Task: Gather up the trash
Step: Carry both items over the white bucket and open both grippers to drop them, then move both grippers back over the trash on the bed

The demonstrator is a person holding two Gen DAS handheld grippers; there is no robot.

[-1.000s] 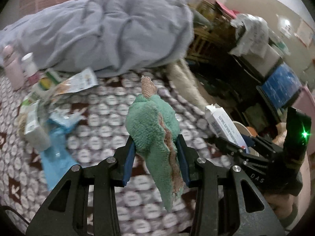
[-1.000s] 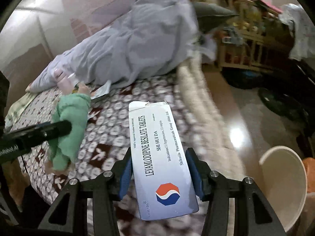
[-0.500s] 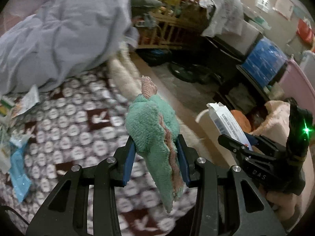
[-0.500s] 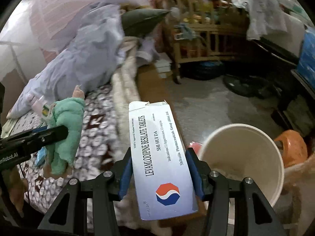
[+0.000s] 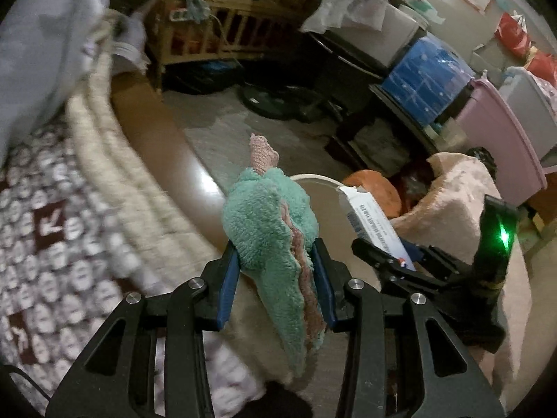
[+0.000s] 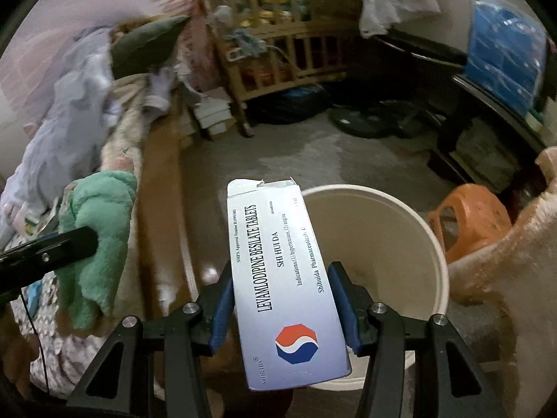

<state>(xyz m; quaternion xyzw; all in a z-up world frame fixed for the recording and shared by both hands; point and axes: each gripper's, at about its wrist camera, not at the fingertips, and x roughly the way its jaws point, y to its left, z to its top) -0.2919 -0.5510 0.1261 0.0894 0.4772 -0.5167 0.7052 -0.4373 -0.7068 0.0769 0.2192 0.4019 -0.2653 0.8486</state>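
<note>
My left gripper (image 5: pixel 276 278) is shut on a fluffy green cloth (image 5: pixel 271 230) with a pink edge, which hangs down between its blue pads. My right gripper (image 6: pixel 287 299) is shut on a white medicine box (image 6: pixel 282 271) with a red and blue logo, held over the near rim of a cream bucket (image 6: pixel 386 240) that stands on the floor. In the left wrist view the bucket (image 5: pixel 323 188) shows just behind the cloth, and the medicine box (image 5: pixel 372 223) sits to its right. The green cloth (image 6: pixel 97 240) appears at the left of the right wrist view.
The bed with its patterned cover (image 5: pixel 45 244) and cream woven edge (image 5: pixel 115 170) lies left. An orange stool (image 6: pixel 470 219) and a pink fluffy cover (image 6: pixel 515 261) stand right of the bucket. A wooden cot (image 6: pixel 278 55), blue crates (image 5: pixel 428 76) and a pink bin (image 5: pixel 501 129) line the far side.
Both grippers have swung right, away from the bed and its litter, to the floor beside it. The bucket has come into view under the box. Both grips are unchanged.
</note>
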